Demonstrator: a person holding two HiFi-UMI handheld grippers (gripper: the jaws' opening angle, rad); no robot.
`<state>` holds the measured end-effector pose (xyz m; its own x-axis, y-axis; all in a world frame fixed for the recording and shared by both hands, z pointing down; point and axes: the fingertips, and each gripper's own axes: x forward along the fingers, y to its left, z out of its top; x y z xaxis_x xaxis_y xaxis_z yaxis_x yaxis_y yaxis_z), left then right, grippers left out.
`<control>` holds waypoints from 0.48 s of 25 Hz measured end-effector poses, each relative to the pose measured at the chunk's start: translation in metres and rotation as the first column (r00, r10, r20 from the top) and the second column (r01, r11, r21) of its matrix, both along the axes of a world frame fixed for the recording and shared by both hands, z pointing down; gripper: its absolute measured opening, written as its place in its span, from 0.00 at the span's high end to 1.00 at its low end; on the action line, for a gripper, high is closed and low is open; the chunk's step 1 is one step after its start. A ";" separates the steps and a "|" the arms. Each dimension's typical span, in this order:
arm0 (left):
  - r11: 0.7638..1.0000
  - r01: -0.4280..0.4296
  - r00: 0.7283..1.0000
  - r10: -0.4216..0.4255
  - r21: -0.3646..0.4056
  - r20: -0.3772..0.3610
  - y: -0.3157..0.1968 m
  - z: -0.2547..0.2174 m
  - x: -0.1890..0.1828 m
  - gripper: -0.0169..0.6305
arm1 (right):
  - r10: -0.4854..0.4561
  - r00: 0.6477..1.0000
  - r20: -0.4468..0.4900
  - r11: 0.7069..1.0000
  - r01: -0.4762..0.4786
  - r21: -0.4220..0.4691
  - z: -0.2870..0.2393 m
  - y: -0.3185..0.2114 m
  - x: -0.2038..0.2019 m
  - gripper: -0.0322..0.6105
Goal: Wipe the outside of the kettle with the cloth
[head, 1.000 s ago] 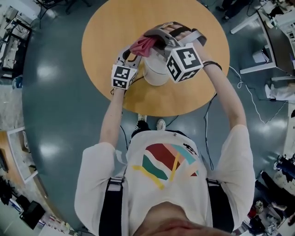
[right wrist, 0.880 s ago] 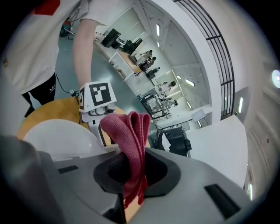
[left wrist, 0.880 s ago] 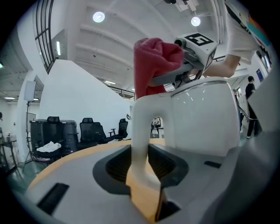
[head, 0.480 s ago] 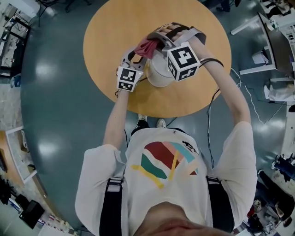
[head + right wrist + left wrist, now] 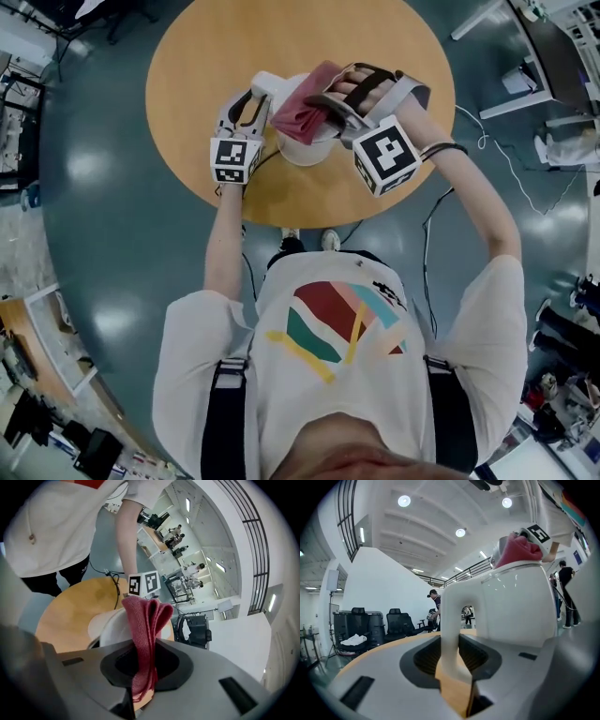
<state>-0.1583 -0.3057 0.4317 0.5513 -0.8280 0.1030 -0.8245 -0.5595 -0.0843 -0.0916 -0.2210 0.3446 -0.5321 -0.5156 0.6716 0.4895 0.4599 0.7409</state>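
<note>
A white kettle (image 5: 302, 148) stands on the round wooden table (image 5: 187, 56). My left gripper (image 5: 255, 96) is at its left side, shut on the kettle's looped handle (image 5: 452, 630), which sits upright between the jaws. The kettle body (image 5: 515, 604) fills the right of the left gripper view. My right gripper (image 5: 321, 108) is shut on a folded red cloth (image 5: 302, 112) and holds it on the kettle's top, at the left part of the lid. In the right gripper view the cloth (image 5: 143, 634) stands pinched between the jaws above the kettle (image 5: 108, 625).
A black cable (image 5: 261, 169) runs from the kettle's base over the table's near edge. The table is otherwise bare wood. Office chairs (image 5: 393, 623) and people stand far off in the hall; desks (image 5: 553, 56) are to the right.
My right gripper has rolled and sunk a little, drawing the red cloth over the kettle's top towards the person. The left gripper has kept its hold on the handle.
</note>
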 end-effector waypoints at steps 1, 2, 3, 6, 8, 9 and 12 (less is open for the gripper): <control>1.000 0.003 1.000 -0.003 0.002 0.000 0.000 0.001 0.004 0.73 | -0.001 1.000 -0.005 1.000 0.001 0.004 0.001 0.007 0.011 0.88; 1.000 0.005 1.000 -0.005 0.003 0.000 0.001 0.001 0.007 0.73 | 0.002 1.000 -0.008 1.000 -0.002 0.005 0.002 0.013 0.021 0.88; 1.000 0.006 1.000 -0.006 0.004 0.000 0.001 0.001 0.009 0.73 | 0.008 1.000 -0.009 1.000 -0.008 0.003 0.002 0.018 0.029 0.88; 1.000 0.009 1.000 -0.009 0.002 0.003 0.003 -0.001 0.010 0.73 | 0.037 0.999 -0.009 0.999 -0.037 -0.005 0.002 0.029 0.047 0.88; 1.000 0.008 1.000 -0.008 0.000 0.009 0.005 0.001 0.012 0.73 | 0.051 0.999 -0.001 0.999 -0.051 -0.011 0.005 0.036 0.057 0.88; 1.000 0.008 1.000 -0.008 -0.001 0.011 0.006 0.002 0.014 0.73 | 0.055 0.998 0.003 0.998 -0.055 -0.012 0.006 0.040 0.063 0.88; 1.000 0.012 1.000 -0.012 0.000 0.014 0.006 0.002 0.020 0.73 | 0.072 0.997 -0.001 0.997 -0.072 -0.012 0.008 0.048 0.080 0.88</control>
